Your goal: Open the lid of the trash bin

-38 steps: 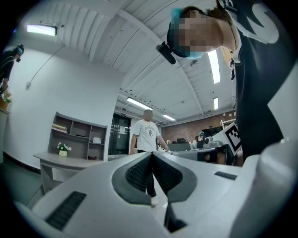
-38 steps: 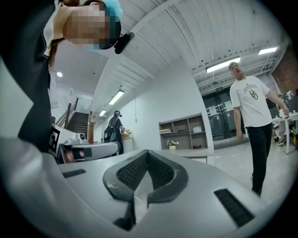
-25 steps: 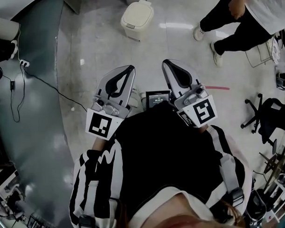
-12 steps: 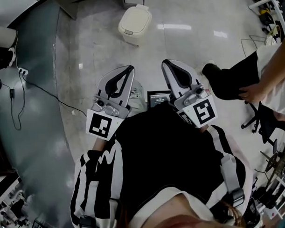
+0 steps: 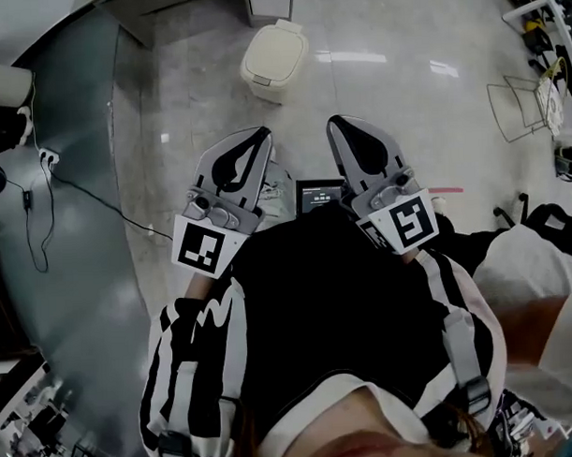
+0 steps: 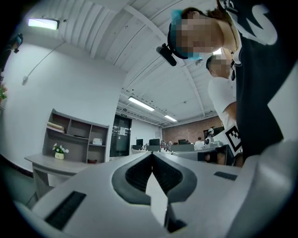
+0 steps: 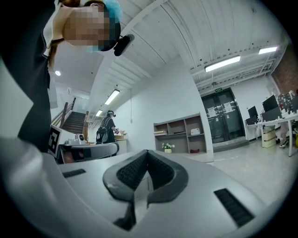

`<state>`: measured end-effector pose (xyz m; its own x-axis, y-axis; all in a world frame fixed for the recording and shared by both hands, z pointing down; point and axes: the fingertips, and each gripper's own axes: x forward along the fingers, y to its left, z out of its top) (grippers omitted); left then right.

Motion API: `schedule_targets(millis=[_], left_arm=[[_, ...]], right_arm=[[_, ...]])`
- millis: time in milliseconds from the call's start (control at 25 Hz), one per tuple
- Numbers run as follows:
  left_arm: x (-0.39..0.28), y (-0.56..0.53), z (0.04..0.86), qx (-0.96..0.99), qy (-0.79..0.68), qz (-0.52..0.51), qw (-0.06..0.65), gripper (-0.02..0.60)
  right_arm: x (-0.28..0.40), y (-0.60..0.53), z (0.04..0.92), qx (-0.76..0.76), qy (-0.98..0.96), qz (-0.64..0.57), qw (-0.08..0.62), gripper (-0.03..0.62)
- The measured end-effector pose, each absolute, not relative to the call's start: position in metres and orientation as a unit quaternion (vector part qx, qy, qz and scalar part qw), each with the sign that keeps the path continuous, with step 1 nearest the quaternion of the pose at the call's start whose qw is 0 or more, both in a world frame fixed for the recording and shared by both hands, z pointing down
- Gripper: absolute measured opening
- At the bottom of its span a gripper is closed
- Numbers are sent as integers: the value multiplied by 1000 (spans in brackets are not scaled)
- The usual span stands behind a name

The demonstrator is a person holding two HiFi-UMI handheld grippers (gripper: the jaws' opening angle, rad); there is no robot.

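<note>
- The trash bin (image 5: 274,62) stands on the floor (image 5: 394,97), its pale lid (image 5: 276,45) down.
- It lies well ahead of both claws, roughly between their lines and a little towards the left.
- The left claw (image 5: 260,137) has its jaws together on nothing; the right claw (image 5: 335,124) likewise.
- Both are held near the person's chest, and neither gripper view shows the bin.
- The left claw looks slightly nearer, so the reach is forward and down.

No legible text; small screen (image 5: 318,198) digits too blurred to read.
</note>
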<state>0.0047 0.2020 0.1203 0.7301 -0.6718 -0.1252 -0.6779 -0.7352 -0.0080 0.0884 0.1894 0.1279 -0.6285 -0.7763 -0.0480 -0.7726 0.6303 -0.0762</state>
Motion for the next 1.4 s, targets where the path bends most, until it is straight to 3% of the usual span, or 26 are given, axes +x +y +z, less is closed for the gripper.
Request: schedule_targets(millis=[1400], left_arm=[[-36, -49, 114, -948, 314, 52, 17, 5]], right_arm=[[62, -58, 114, -485, 873, -25, 52, 9]])
